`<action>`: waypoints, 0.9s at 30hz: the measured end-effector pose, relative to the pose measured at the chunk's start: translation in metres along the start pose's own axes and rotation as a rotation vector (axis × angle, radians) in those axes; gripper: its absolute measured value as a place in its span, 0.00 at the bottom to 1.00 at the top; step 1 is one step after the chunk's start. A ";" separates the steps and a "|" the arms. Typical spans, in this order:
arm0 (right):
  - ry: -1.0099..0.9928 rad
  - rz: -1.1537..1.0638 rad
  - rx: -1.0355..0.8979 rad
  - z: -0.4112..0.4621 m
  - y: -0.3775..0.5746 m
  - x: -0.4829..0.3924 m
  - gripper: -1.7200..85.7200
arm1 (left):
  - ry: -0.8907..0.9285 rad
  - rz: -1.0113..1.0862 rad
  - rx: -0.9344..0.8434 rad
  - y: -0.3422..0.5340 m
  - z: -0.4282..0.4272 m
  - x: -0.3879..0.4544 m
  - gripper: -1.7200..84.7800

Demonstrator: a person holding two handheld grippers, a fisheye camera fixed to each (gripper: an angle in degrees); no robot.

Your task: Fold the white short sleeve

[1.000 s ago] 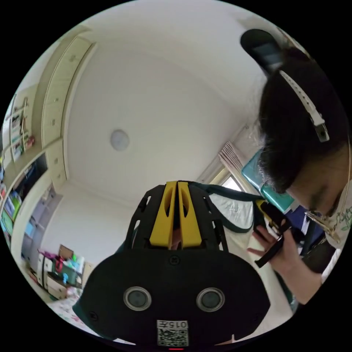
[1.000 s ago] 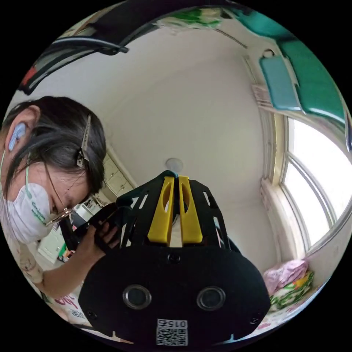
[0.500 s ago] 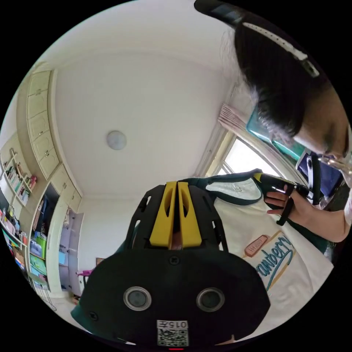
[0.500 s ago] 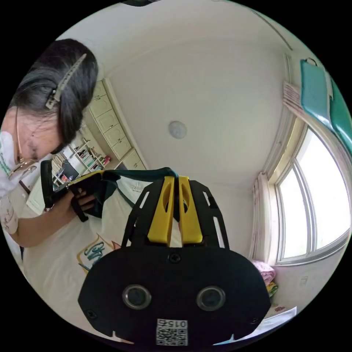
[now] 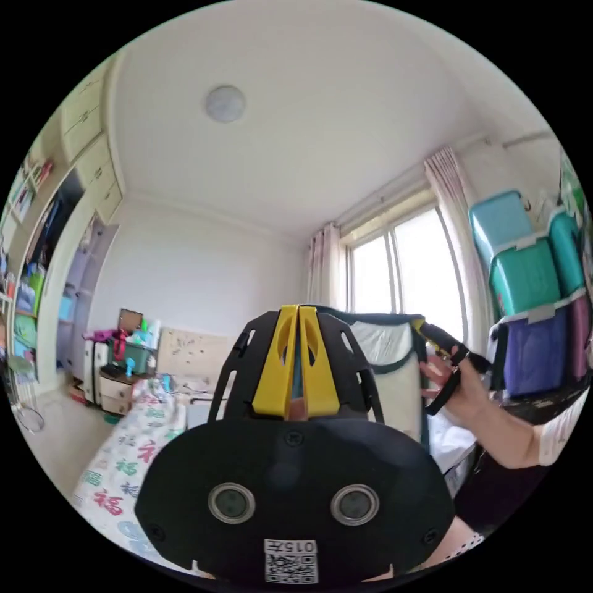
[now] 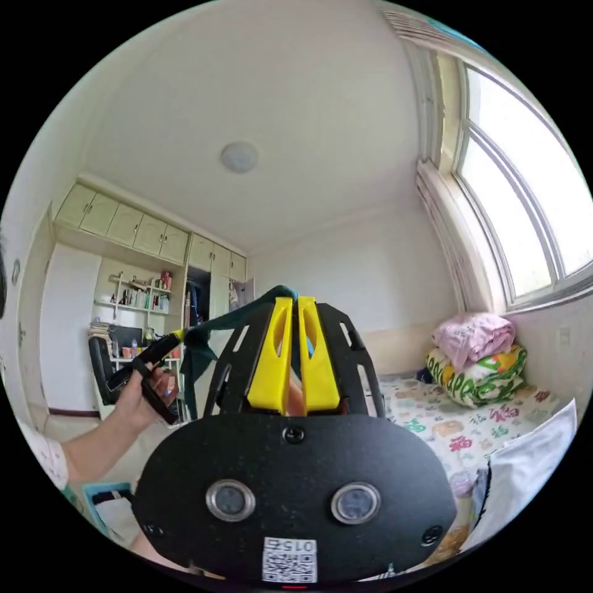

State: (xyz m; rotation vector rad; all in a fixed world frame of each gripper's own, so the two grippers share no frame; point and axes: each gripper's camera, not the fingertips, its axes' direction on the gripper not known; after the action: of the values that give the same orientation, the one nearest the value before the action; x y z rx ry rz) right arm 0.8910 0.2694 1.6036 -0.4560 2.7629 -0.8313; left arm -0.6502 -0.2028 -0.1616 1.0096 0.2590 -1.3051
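White short sleeve shirt [image 5: 395, 370] is hanging in the air above the bed [image 5: 133, 457], stretched between both grippers. Left gripper [image 5: 299, 312] is clamping its dark green edge, and to the shirt's other side the right gripper [image 6: 299, 304] is clamping the edge too.

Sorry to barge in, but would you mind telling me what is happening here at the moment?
A person is holding up a white short-sleeve shirt with dark green trim, one handheld gripper in each hand. The left gripper and the right gripper are each shut on the shirt's upper edge, so the collar stretches between them in the air. A bed with a patterned sheet lies beyond, with folded bedding piled by the window. No fold has been made yet.
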 end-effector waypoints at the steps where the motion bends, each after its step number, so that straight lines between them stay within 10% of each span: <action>1: 0.019 -0.101 0.063 -0.014 0.006 -0.023 0.01 | -0.015 0.011 0.029 0.003 -0.010 0.006 0.01; 16: 0.142 -0.486 0.531 -0.092 -0.011 -0.090 0.01 | -0.119 0.165 0.682 0.055 -0.188 0.147 0.01; 27: 0.187 -0.600 0.336 0.085 -0.012 0.045 0.01 | -0.201 0.239 0.459 0.163 -0.116 0.108 0.01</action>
State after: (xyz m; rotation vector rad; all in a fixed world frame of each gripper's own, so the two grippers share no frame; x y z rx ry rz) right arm 0.8773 0.2022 1.5356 -1.2177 2.5769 -1.5035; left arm -0.4314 -0.2020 -0.2238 1.2378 -0.3220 -1.2593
